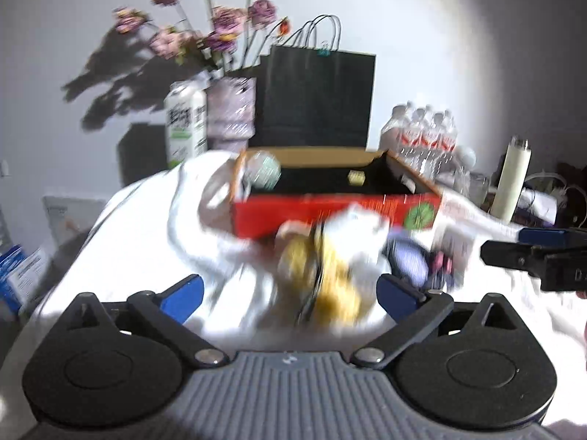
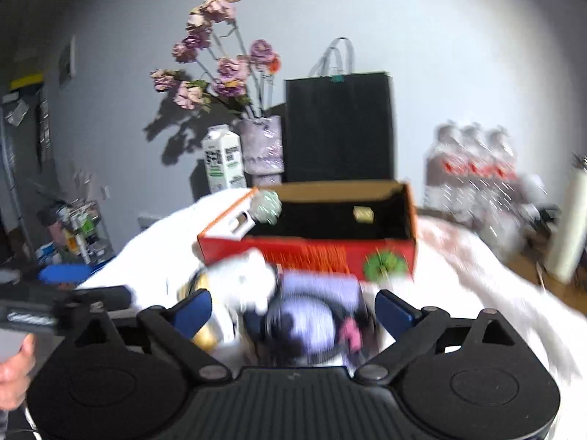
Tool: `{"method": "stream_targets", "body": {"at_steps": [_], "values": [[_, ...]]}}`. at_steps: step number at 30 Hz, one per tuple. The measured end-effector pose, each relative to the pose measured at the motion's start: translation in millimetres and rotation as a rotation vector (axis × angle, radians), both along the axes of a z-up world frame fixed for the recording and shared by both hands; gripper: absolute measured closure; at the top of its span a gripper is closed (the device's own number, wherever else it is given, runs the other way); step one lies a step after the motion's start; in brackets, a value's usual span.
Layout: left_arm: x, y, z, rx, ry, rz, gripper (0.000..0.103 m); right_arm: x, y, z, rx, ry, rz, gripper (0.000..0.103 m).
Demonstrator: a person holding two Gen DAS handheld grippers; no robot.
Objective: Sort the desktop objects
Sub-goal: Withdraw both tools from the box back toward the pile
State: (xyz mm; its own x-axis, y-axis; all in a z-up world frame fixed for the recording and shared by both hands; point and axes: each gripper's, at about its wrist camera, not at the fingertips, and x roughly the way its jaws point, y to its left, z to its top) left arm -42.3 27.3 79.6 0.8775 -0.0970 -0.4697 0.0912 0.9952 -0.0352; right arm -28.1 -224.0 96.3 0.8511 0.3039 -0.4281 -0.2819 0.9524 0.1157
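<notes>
Hovering wide-fingered, the left gripper (image 1: 290, 289) and right gripper (image 2: 293, 310) face clutter before the red box (image 1: 330, 209), apparently choosing.

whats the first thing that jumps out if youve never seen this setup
The red box in the middle of the white-covered table, open at the top with a greenish ball in its left corner. Behind it stand a black paper bag and a vase of purple flowers against the wall. In front lies a blurred heap of small things, with both tongs, left and right, open over it.
</notes>
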Motion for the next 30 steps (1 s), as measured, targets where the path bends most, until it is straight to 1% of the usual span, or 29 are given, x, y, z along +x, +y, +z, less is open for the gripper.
{"method": "stream_targets", "body": {"at_steps": [2, 4, 6, 8, 12, 14, 19, 24, 27, 30], "values": [[-22.3, -0.8, -12.9, 0.044, 0.018, 0.027, 0.000, -25.8, 1.9, -17.9, -0.009, 0.013, -0.072, 0.007], [-41.7, 0.0, -18.4, 0.055, 0.042, 0.046, 0.000, -50.7, 6.0, -32.0, 0.000, 0.032, -0.112, 0.007], [-58.4, 2.6, -18.1, 0.037, 0.029, 0.024, 0.000, -70.7, 9.0, -44.3, 0.032, 0.044, -0.099, 0.007], [-70.9, 6.7, -16.5, 0.027, 0.008, 0.023, 0.000, -86.5, 13.3, -52.4, 0.033, 0.048, -0.086, 0.007], [-77.2, 7.1, -16.4, 0.032, -0.011, 0.024, 0.000, -105.0, 21.0, -59.0, -0.060, 0.015, -0.098, 0.006], [-76.0, 1.9, -19.2, 0.036, -0.010, 0.027, 0.000, -105.9, 20.5, -59.1, -0.079, 0.000, -0.108, 0.006], [-73.2, -9.1, -30.9, 0.034, 0.007, -0.008, 0.000, -107.0, 13.1, -60.5, -0.042, -0.015, -0.122, 0.006], [-67.7, -11.4, -39.8, 0.025, 0.029, -0.015, 0.000, -105.9, 10.8, -65.8, -0.040, -0.015, -0.146, 0.006], [-60.1, -12.9, -40.4, 0.024, 0.024, -0.022, 0.000, -102.2, 8.4, -69.2, -0.028, -0.017, -0.157, 0.006], [-44.5, -14.3, -37.6, 0.018, 0.013, -0.027, 0.000, -93.4, 5.0, -71.5, -0.011, -0.009, -0.173, 0.006]]}}
